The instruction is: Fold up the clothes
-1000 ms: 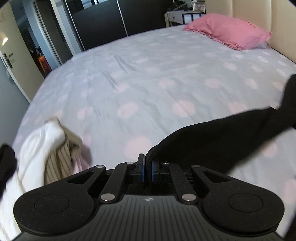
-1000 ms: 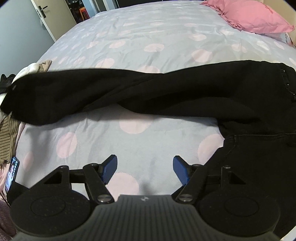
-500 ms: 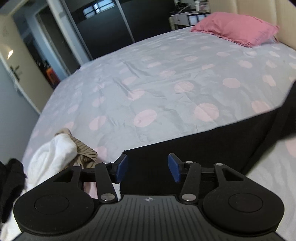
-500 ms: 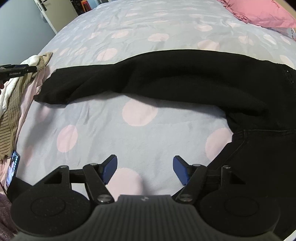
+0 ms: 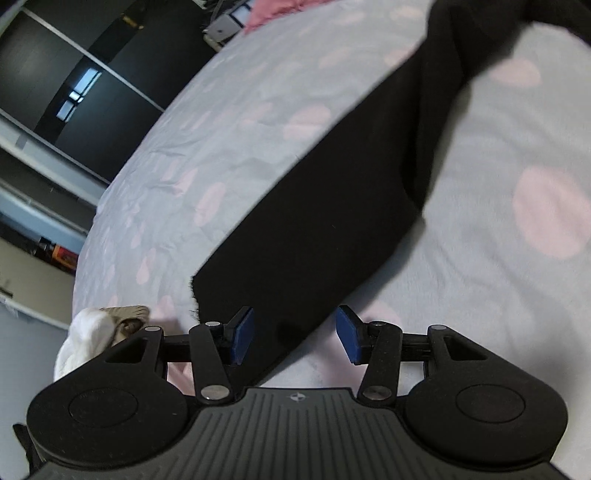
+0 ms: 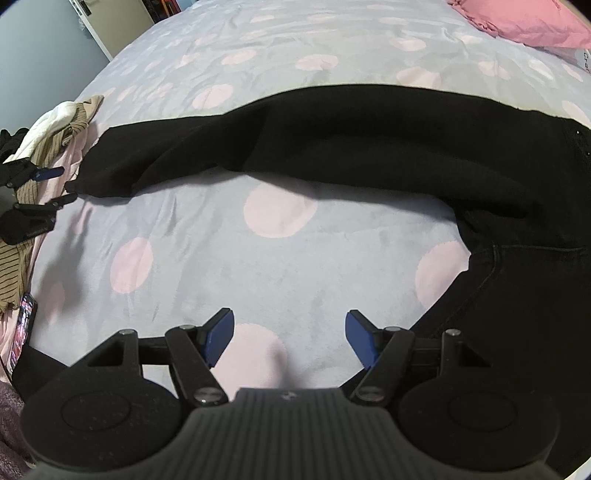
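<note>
Black trousers (image 6: pixel 332 140) lie spread on the spotted bedsheet (image 6: pixel 229 266), one leg stretched leftward, its cuff end near the bed's left edge. Waist part sits at lower right of the right wrist view.

Left gripper (image 5: pixel 293 334): released, blue pads apart, cuff end of the leg lying between them but not pressed. In the right wrist view the same gripper (image 6: pixel 59 184) shows small at far left, just beside the cuff.

Right gripper (image 6: pixel 288 338): released, nothing between the pads, hovering over bare sheet below the leg.

Only the right wrist view shows the whole garment, a phone (image 6: pixel 23 325) at the left edge and the pink pillow (image 6: pixel 524 18) top right. Only the left wrist view shows the dark wardrobe (image 5: pixel 74 85); it is tilted and blurred, so the far end of the leg is hard to read.

Heap of other clothes (image 6: pixel 48 136), white and striped, crowds the left edge beside the cuff. Open sheet beyond the leg, towards the pillow.
</note>
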